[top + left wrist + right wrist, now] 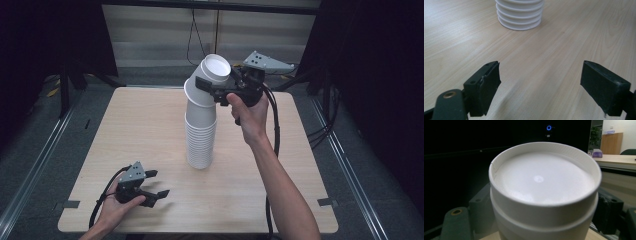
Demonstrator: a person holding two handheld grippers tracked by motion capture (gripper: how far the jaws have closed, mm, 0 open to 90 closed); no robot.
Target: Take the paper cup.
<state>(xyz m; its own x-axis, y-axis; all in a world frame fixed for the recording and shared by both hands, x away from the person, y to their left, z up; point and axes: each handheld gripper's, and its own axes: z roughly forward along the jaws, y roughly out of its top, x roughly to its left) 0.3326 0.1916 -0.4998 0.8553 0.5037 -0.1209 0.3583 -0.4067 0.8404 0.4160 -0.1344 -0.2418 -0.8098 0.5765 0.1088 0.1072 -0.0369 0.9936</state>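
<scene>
- The light wooden table (145, 125) stands among dark curtains, with grey floor around it.
- A tall stack of white cups (201, 137) stands upside down near the middle of the table.
- My right tongs (214, 86) are clamped on the top cups (210, 80), which tilt off the stack toward the far edge; the base of the uppermost faces the camera riding on them.
- My left tongs (156, 184) rest near the front left corner, jaws wide apart and holding nothing, pointed at the stack's foot.
</scene>
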